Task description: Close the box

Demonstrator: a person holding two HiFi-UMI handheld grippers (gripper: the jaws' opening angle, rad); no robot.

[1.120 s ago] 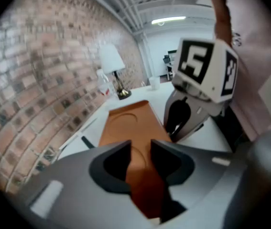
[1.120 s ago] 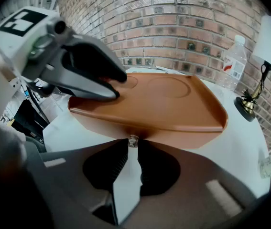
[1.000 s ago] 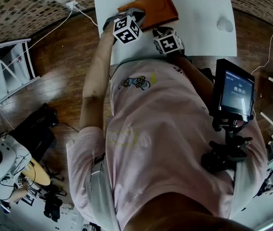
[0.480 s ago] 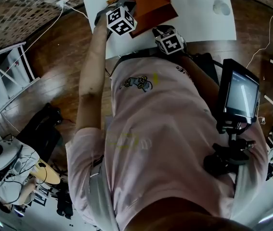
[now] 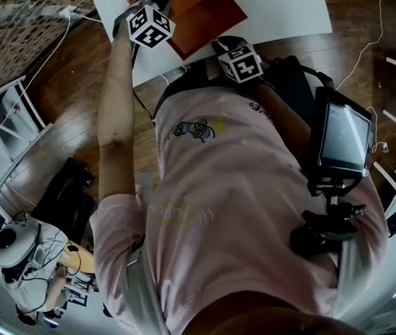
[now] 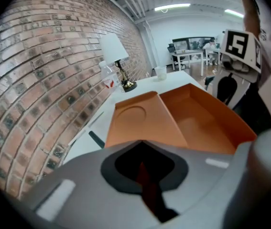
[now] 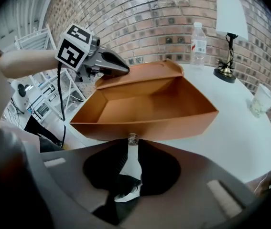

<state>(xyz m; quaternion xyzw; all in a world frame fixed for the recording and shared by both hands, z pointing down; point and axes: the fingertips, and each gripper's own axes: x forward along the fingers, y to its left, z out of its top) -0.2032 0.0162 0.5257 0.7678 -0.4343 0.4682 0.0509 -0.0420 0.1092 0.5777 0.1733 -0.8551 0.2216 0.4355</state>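
Left gripper pinches flat lid of orange cardboard box

Open orange cardboard box on white table, lid tilted up.

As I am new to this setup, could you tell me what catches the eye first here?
An open orange cardboard box sits on the white table, its raised lid pinched in the jaws of the left gripper. Behind it, by the brick wall, stand a white-shaded lamp and a clear plastic bottle.
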